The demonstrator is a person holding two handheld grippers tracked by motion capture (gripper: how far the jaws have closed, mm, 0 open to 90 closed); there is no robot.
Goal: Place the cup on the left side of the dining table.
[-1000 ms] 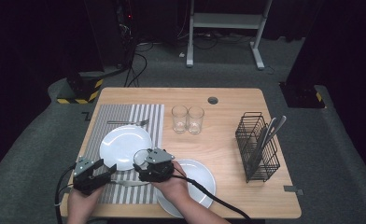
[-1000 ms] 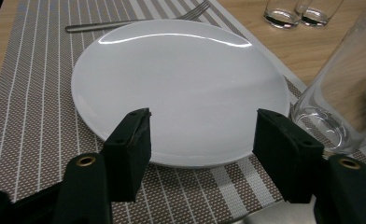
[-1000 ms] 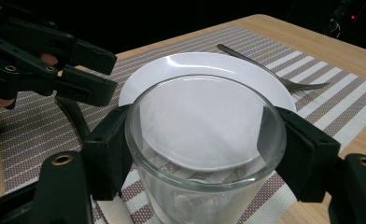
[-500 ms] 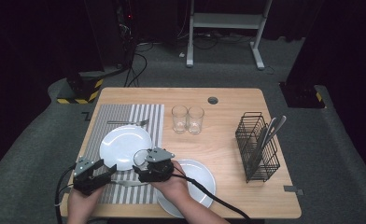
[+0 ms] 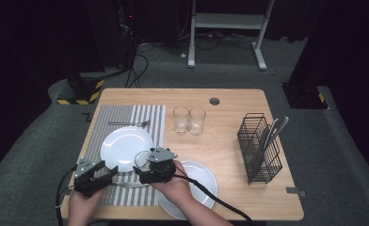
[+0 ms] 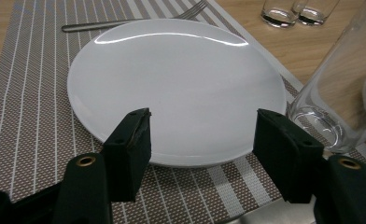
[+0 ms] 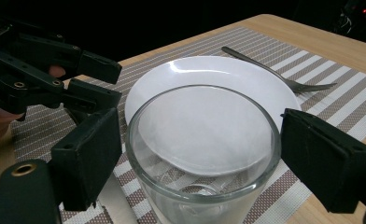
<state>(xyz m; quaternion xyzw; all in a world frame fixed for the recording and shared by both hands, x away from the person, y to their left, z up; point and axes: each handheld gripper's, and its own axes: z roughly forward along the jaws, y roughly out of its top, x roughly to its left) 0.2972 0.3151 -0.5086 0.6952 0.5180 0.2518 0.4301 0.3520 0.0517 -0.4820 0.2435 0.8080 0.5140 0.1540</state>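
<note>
Glass [image 7: 204,154] base cut off by bottom edge in right gripper view; can't tell if right gripper [image 7: 195,158] pads touch the wall, gap shows both sides. In high view the glass [image 5: 141,159] is mostly hidden behind the right gripper [image 5: 145,170], only rim visible. In left gripper view the glass [image 6: 340,88] top runs off frame at the upper right. Second plate [image 5: 199,176] partly covered by hand and cable in high view; just a sliver at right edge in left gripper view. Knife [image 5: 128,185] btwn the grippers: handle hidden, blurry. Utensils in wire basket [image 5: 260,148] too small to tell types. Two far glasses [image 6: 293,11] cropped at top edge.
</note>
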